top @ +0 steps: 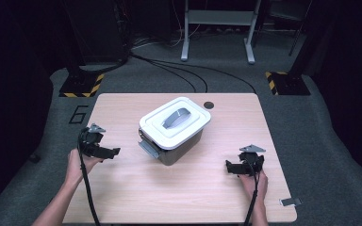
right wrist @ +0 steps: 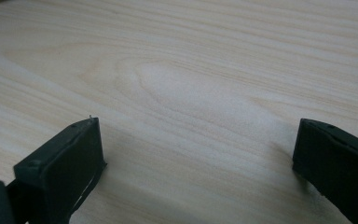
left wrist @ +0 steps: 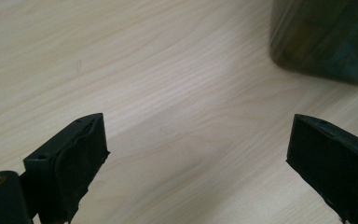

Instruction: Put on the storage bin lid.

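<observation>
Smack in the middle of the frame on the wooden table sits a storage box: dark see-through body, white lid with a grey handle, and a grey latch hanging at its lower left. Left gripper and right gripper flank it, both well off it, jaws spread wide over bare wood, holding nothing.

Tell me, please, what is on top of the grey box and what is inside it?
A white lid with a grey handle covers the grey box on the table. The closed lid and dark walls hide the inside, so any contents cannot be seen.
</observation>
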A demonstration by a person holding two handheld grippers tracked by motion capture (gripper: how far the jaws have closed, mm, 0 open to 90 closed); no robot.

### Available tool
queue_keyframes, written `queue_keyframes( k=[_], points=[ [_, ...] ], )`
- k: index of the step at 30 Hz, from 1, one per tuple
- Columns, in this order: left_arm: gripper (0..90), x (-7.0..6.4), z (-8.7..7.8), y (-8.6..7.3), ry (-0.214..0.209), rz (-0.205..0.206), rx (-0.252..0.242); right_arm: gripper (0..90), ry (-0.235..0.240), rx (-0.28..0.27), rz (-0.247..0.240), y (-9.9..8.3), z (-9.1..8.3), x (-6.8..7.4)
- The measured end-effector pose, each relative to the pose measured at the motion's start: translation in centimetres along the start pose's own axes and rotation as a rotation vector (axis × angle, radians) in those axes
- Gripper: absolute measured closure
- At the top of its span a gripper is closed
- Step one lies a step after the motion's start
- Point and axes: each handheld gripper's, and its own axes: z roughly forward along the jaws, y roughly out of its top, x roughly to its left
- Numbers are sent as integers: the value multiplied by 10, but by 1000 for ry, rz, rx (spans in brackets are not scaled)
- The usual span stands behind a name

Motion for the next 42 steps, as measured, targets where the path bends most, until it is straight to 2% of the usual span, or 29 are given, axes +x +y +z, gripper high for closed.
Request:
queue_keyframes(
  k=[3, 4, 10, 16, 17, 18, 20, 23, 28, 31, 37, 38, 42],
  points=[
    [39, 2, 8, -11, 12, -26, -2, 10, 0, 0, 0, 0, 0, 0],
    [34, 3, 9, -13, 16, -22, 5, 10, 0, 0, 0, 0, 0, 0],
    [14, 6, 24, -33, 38, -58, 11, 10, 0, 0, 0, 0, 0, 0],
    [0, 4, 37, -49, 69, -68, 24, 10, 0, 0, -1, 0, 0, 0],
    [0, 5, 38, -50, 58, -72, 39, 10, 0, 0, 0, 0, 0, 0],
    [0, 4, 40, -52, 56, -87, 30, 10, 0, 0, 0, 0, 0, 0],
    [0, 3, 42, -55, 68, -76, 29, 10, -1, -1, 1, 0, 0, 0],
    [0, 2, 46, -61, 57, -77, 37, 10, -1, 0, 0, 0, 0, 0],
    [0, 1, 51, -68, 68, -105, -32, 10, -1, 0, 1, 0, 0, 0],
    [0, 2, 54, -72, 86, -117, -99, 12, -1, 0, 1, 0, 0, 0],
    [0, 3, 55, -71, 86, -117, -103, 13, -3, -1, 1, 0, 0, 0],
    [0, 4, 55, -71, 85, -119, -101, 13, -2, 1, -11, 0, 0, -1],
    [0, 3, 55, -71, 89, -124, -100, 13, -4, 0, 2, 0, 0, 0]
  ],
)
